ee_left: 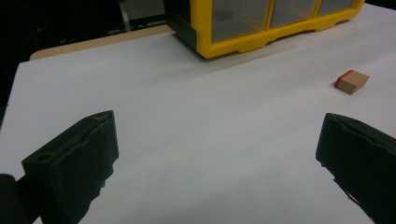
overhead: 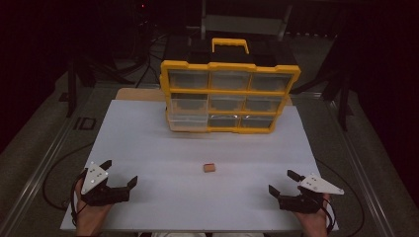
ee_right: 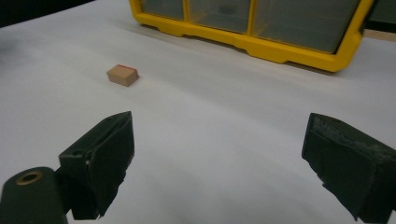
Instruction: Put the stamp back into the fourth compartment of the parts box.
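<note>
Nothing is yet being carried: the small tan wooden block with one red end [overhead: 209,168] is lying untouched on the white tabletop [overhead: 148,148], in front of the yellow plastic organiser case with clear drawers [overhead: 230,96], well apart from it and roughly level with its middle column. The left tongs [overhead: 120,174] are being held wide open and empty, in front of the case and off to its left side, near the tabletop's front edge. The right tongs [overhead: 280,182] are likewise being held open and empty, off to the case's right side. The block is lying between the two tongs, nearer to the case than either. Judging from this, the work is being started only now: the block is still to be approached, gripped and presumably stowed in one of the case's drawers, one of which, at the lower left, is standing slightly pulled out
</note>
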{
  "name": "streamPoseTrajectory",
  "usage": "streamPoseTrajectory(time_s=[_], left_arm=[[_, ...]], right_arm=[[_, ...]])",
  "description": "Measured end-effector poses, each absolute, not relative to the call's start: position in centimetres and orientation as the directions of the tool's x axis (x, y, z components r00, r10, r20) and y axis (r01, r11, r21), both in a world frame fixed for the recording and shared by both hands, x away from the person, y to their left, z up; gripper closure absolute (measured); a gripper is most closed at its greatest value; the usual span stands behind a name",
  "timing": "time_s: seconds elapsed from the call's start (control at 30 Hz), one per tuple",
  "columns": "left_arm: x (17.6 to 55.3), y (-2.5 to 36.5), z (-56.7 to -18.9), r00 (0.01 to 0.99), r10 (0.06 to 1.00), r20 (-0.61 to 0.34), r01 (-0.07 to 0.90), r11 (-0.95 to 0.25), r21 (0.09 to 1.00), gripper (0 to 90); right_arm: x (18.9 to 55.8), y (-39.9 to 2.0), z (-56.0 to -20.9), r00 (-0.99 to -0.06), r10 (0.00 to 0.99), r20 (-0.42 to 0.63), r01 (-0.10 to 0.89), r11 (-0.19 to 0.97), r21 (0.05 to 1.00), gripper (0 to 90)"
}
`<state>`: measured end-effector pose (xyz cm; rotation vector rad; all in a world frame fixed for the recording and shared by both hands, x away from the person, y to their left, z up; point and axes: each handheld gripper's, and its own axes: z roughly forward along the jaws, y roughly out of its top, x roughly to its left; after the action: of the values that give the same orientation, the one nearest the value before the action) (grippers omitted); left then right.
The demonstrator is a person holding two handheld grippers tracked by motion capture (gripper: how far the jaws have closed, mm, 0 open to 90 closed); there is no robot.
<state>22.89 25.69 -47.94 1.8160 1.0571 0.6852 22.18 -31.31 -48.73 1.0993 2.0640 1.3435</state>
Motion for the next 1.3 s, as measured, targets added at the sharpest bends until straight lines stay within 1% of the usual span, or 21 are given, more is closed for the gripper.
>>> streamPoseTrajectory(time_s=[0.17, 0.27, 0.37, 0.5, 0.6, 0.8, 1.2, 1.3], left_arm=[[23.2, 25.4, -47.6, 0.501, 0.866, 0.011, 0.378, -0.23, 0.897, 0.0], [23.5, 25.3, -47.5, 0.521, 0.854, -0.011, 0.384, -0.223, 0.896, 0.0], [23.8, 24.7, -47.2, 0.542, 0.84, 0.006, 0.379, -0.251, 0.891, 0.0], [24.1, 24.3, -46.9, 0.562, 0.827, 0.029, 0.371, -0.283, 0.885, 0.0], [24.3, 24.3, -46.5, 0.567, 0.823, 0.016, 0.367, -0.27, 0.89, 0.0], [25.1, 23.5, -46.0, 0.585, 0.811, 0.007, 0.365, -0.271, 0.891, 0.0], [27.2, 21.2, -45.5, 0.631, 0.776, 0.006, 0.364, -0.303, 0.88, 0.0], [27.6, 20.7, -45.3, 0.638, 0.77, 0.025, 0.359, -0.326, 0.875, 0.0]], right_arm=[[22.2, -30.7, -48.9, -0.597, 0.8, 0.049, 0.364, 0.217, 0.906, 9.7], [22.2, -30.7, -49.0, -0.602, 0.796, 0.063, 0.359, 0.2, 0.912, 9.7], [22.1, -30.9, -49.0, -0.599, 0.797, 0.08, 0.346, 0.168, 0.923, 9.7], [22.2, -31.0, -49.2, -0.591, 0.802, 0.081, 0.342, 0.159, 0.926, 9.6], [22.2, -30.9, -49.2, -0.588, 0.804, 0.093, 0.344, 0.144, 0.928, 9.4], [22.2, -30.7, -49.3, -0.584, 0.807, 0.085, 0.341, 0.149, 0.928, 9.4], [22.4, -30.6, -49.2, -0.565, 0.822, 0.068, 0.33, 0.15, 0.932, 9.4], [22.6, -30.4, -49.2, -0.564, 0.822, 0.078, 0.328, 0.137, 0.935, 9.4]])
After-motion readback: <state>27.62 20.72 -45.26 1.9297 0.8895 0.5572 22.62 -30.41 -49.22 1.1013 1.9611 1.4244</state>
